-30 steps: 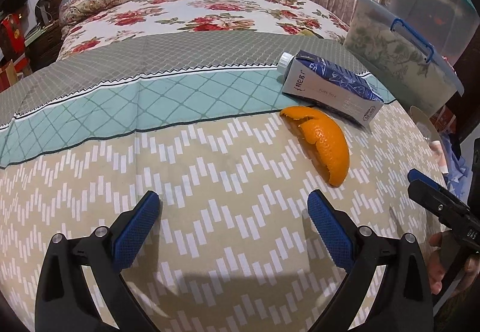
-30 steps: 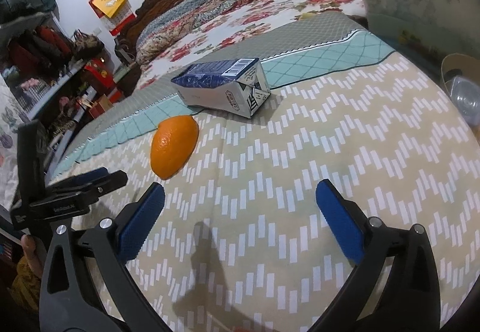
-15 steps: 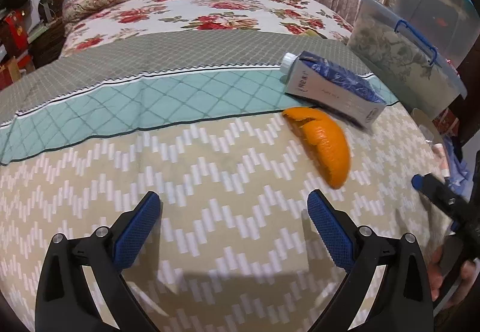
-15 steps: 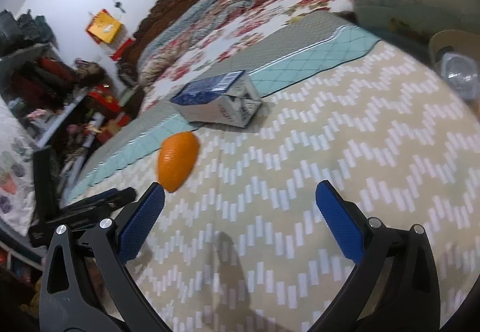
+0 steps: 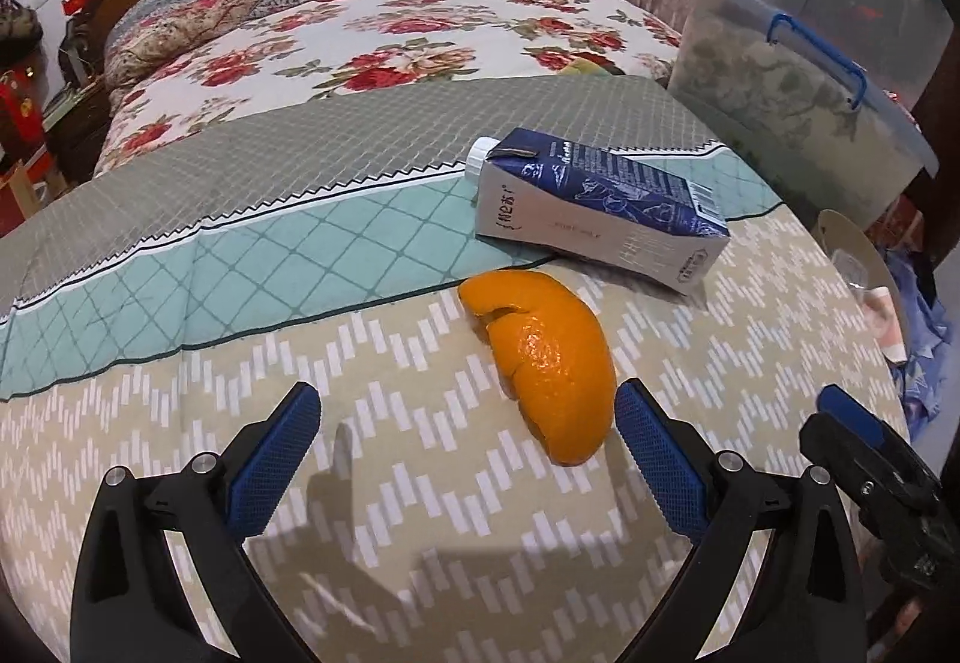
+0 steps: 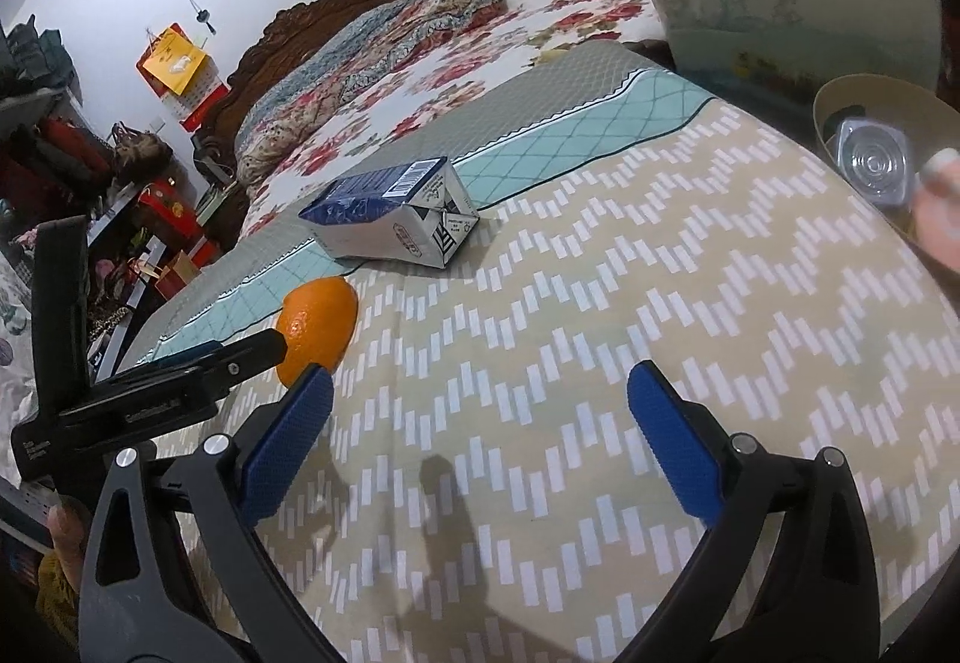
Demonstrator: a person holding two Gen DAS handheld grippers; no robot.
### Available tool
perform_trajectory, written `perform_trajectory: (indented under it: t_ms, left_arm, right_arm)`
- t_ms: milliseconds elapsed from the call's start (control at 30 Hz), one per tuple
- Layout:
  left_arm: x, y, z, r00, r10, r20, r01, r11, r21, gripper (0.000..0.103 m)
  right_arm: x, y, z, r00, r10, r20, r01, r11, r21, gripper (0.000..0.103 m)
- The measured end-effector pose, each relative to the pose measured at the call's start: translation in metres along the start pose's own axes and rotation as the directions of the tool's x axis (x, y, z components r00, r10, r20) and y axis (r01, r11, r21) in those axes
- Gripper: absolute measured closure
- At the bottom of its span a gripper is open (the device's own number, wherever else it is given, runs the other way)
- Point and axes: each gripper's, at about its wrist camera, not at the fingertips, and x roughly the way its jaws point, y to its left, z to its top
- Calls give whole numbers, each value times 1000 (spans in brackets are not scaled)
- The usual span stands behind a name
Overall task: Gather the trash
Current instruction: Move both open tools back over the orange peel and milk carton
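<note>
An orange peel (image 5: pixel 543 357) lies on the zigzag-patterned bedspread (image 5: pixel 390 411), just ahead of my left gripper's right fingertip. My left gripper (image 5: pixel 465 459) is open and holds nothing. Behind the peel a blue and white drink carton (image 5: pixel 594 210) lies on its side. In the right wrist view the orange peel (image 6: pixel 321 324) sits at the left and the carton (image 6: pixel 396 222) further back. My right gripper (image 6: pixel 480 441) is open over bare cloth, with the left gripper's finger (image 6: pixel 204 363) reaching in against the peel.
A tan bin (image 6: pixel 882 123) with a clear plastic bottle inside stands off the bed's right edge. A large clear storage box (image 5: pixel 798 87) with blue handle sits behind it. Floral bedding (image 5: pixel 390 21) and a wooden headboard lie far back; cluttered shelves at left.
My left gripper has moved forward and right, so the peel now lies close to its right finger. The right gripper shifted slightly and the left tool now overlaps the peel in its view.
</note>
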Motion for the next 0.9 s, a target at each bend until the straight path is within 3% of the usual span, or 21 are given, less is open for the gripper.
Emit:
perform_trajectory:
  t_ms: [133,900]
  left_arm:
    - [-1,-1,-1,999,34,17,-34,999,10,9]
    - [-10,-10,-2,997,49,53,-51,998,30,9]
  right_arm:
    - [-4,1,-1,1000,-2,17,2,1000,-3,9]
    - [-13,2,-2,999,1,50,-1,1000,0,11]
